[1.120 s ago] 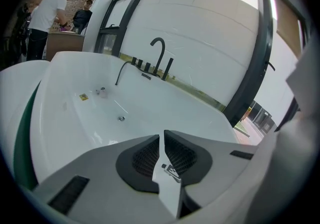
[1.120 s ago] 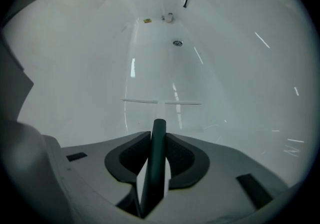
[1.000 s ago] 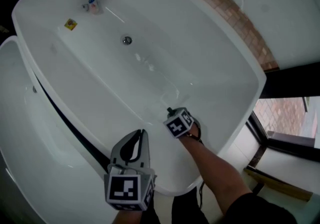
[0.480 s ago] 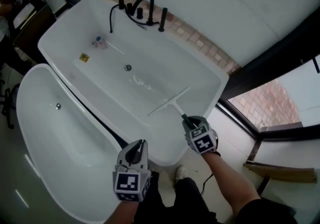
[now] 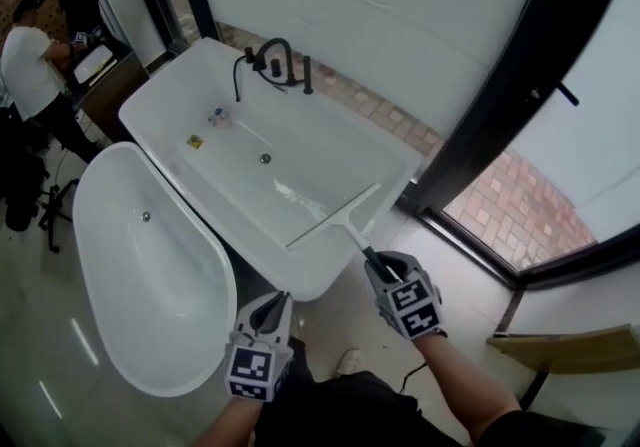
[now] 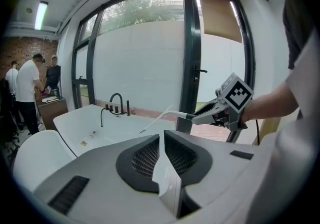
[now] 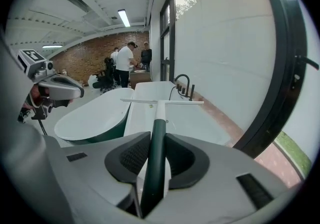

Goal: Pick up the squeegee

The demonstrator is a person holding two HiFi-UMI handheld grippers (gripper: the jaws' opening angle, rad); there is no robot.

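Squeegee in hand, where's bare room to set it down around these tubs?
In the rectangular tub, the floor is bare from the drain to the near end, below the squeegee in the right gripper. The oval tub beside it has only a plughole. Crowded: the faucet end, with hose and small item.

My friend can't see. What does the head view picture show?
The right gripper holds a squeegee by its dark handle, up over the near end of a white bathtub with a black faucet. The left gripper, shut and empty, hangs near an oval tub.
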